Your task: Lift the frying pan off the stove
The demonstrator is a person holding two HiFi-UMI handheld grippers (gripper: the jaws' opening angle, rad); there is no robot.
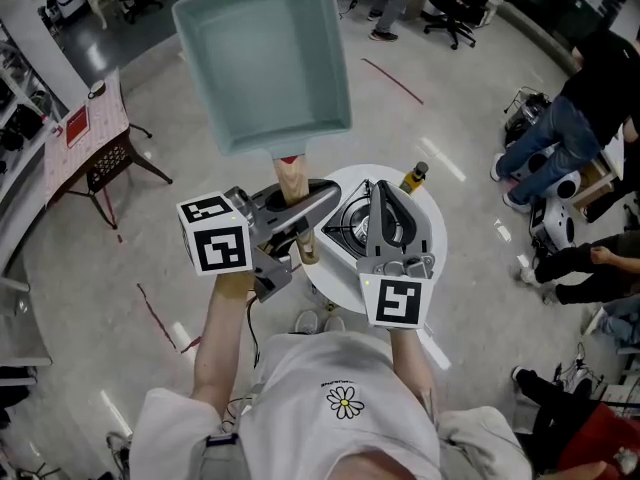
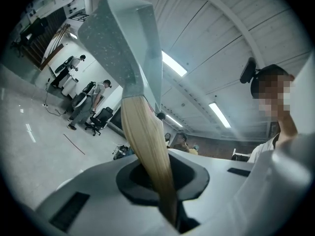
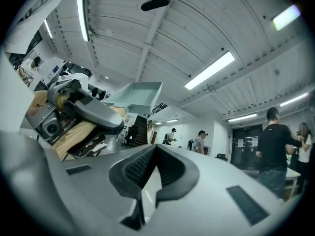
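Note:
A pale teal square frying pan [image 1: 262,53] is up in the air, well above the stove [image 1: 347,224]. My left gripper [image 1: 300,213] is shut on its light wooden handle [image 1: 291,180]. In the left gripper view the handle [image 2: 147,151] runs up from between the jaws to the pan [image 2: 123,43] against the ceiling. My right gripper [image 1: 385,203] hangs over the stove, shut, with nothing in it. The right gripper view points upward: its closed gripper [image 3: 152,166], with the left gripper [image 3: 83,109] and the pan [image 3: 138,95] off to the left.
The stove sits on a small round white table [image 1: 432,218], with a yellow-topped bottle [image 1: 414,177] at the far edge. A red-clothed table and chair [image 1: 95,133] stand at the left. People sit and stand at the right [image 1: 570,128].

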